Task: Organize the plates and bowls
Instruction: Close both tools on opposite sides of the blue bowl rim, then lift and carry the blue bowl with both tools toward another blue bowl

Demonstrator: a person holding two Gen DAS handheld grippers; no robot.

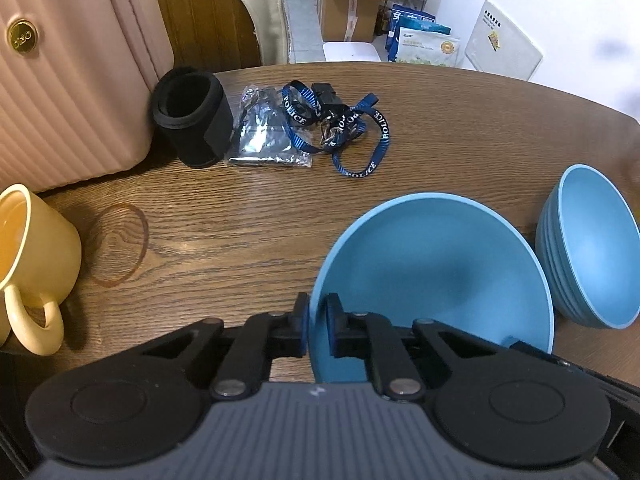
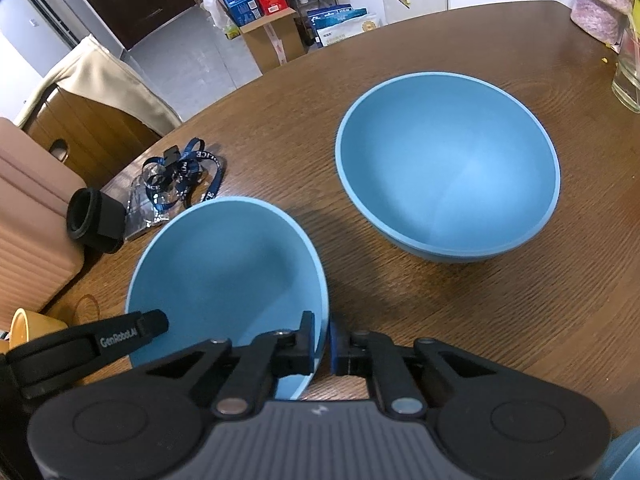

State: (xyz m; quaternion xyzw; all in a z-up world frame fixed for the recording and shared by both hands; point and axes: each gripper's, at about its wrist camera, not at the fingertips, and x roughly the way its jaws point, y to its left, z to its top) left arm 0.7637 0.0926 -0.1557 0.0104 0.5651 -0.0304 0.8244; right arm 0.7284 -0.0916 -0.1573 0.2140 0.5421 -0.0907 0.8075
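A blue bowl (image 1: 436,276) is held by both grippers at opposite sides of its rim, a little above the wooden table (image 1: 248,220). My left gripper (image 1: 318,320) is shut on its left rim. My right gripper (image 2: 323,340) is shut on the right rim of the same bowl (image 2: 228,276). The left gripper's finger shows in the right wrist view at the bowl's left edge. A stack of blue bowls (image 1: 588,248) stands to the right on the table; it also shows in the right wrist view (image 2: 448,168).
A yellow mug (image 1: 32,268) stands at the left edge. A black sleeve (image 1: 194,120), a plastic bag (image 1: 268,128) and a blue lanyard (image 1: 340,128) lie at the back. A pink suitcase (image 1: 72,72) stands back left. A glass (image 2: 628,76) stands far right.
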